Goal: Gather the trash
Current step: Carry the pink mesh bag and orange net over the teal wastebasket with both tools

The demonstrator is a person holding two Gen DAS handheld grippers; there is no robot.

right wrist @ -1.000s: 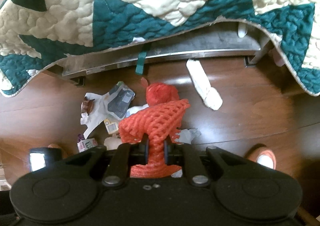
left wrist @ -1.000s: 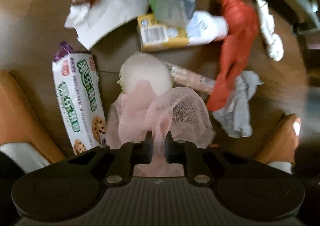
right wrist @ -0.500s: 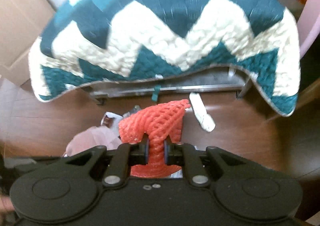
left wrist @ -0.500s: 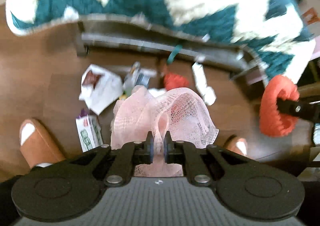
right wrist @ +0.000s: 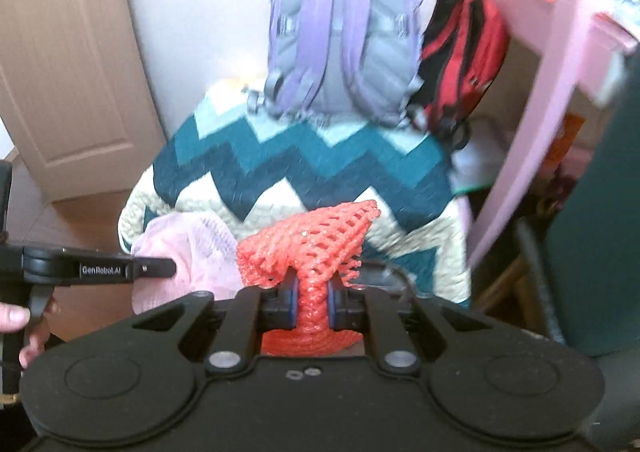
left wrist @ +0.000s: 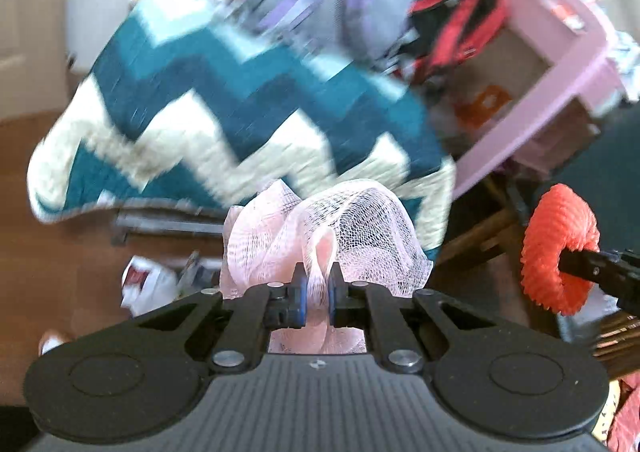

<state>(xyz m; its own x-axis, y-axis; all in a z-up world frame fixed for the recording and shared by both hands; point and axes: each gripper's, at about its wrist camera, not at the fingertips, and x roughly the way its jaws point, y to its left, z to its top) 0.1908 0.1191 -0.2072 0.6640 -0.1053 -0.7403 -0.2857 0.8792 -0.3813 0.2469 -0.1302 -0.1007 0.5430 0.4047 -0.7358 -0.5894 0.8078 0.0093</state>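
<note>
the left gripper (left wrist: pixel 316 294) is pinched on a crumpled pale pink mesh net (left wrist: pixel 320 240), which billows ahead of its fingertips. the right gripper (right wrist: pixel 312 304) is clamped on an orange-red foam fruit net (right wrist: pixel 308 248), likewise bunched forward. both loads hang clear of the wooden floor (left wrist: pixel 60 252), side by side. no bin is visible; remaining white paper litter (left wrist: pixel 146 284) lies below the left gripper, nearer that hand.
</note>
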